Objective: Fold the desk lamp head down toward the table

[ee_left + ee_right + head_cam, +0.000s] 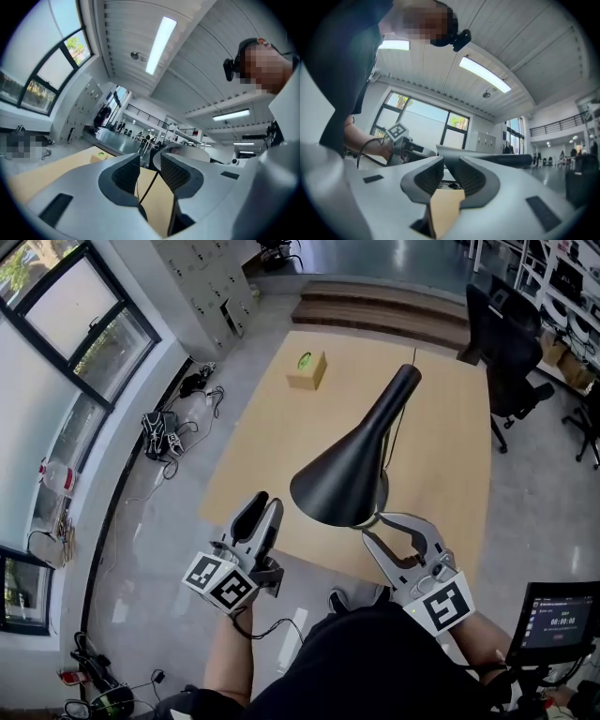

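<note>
The black cone-shaped lamp head (347,474) hangs over the wooden table's (272,427) near edge, its neck (398,395) slanting up and away. My right gripper (377,521) is shut on the shade's near rim; in the right gripper view the rim (487,157) runs between the pads of this gripper (451,161). My left gripper (265,505) hovers left of the shade, apart from it. Its jaws (150,161) stand a narrow gap apart with nothing between them; only the lamp's thin black cord (149,185) shows through the gap.
A small cardboard box with a green spot (307,369) sits near the table's far left. A black office chair (506,352) stands at the far right, a small screen (561,620) near right. Cables (164,432) litter the floor left, by the windows.
</note>
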The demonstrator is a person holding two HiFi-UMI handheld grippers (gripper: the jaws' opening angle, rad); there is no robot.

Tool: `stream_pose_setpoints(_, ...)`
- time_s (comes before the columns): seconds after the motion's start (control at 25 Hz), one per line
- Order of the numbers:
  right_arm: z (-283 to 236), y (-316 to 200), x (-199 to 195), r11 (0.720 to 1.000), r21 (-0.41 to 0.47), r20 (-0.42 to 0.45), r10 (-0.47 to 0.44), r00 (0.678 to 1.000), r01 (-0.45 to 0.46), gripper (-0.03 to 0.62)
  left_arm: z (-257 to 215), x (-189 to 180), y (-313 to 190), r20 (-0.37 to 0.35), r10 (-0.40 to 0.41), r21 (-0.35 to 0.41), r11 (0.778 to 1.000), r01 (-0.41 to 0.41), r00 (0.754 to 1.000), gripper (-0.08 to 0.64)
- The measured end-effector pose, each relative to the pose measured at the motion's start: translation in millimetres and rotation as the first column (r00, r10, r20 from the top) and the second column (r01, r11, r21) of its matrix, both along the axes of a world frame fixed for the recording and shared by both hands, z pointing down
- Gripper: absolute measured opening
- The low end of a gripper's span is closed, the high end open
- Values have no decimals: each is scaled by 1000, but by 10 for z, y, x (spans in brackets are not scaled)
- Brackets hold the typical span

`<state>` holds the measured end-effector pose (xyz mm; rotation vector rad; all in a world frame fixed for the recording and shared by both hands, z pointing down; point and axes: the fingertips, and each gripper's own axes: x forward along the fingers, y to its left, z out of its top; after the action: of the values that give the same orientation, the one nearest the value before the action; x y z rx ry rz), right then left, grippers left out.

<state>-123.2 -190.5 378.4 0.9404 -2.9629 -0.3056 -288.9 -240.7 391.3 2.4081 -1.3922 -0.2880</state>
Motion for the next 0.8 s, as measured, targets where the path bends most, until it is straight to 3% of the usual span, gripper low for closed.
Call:
stream_pose_setpoints(0.12,-146,-95,85,999,-52,103,12,995,-7,83,-416,-74,128,-21,15,79,997,-13,1000,120)
stream_pose_setpoints(0.24,-325,-238,54,997,-72,162,16,987,-5,83,-777,194,152,90,99,133,985,-111,991,120)
stream_pose_setpoints(0.36,-363,-293,-60,995,-100,154,-3,988,18,83,-696,545,127,231,203,54,974,-221,952,120)
stream_pose_setpoints(0.44,-300,-298,-135,990,-136,136,-18,991,36,83,-568,647,130,289,223,7,972,-235,931,120)
stream_pose_setpoints(0.8,125,-357,-131,974,-227,58,5,998,8,83,-135,704,158,337,219,-73,976,-207,916,120)
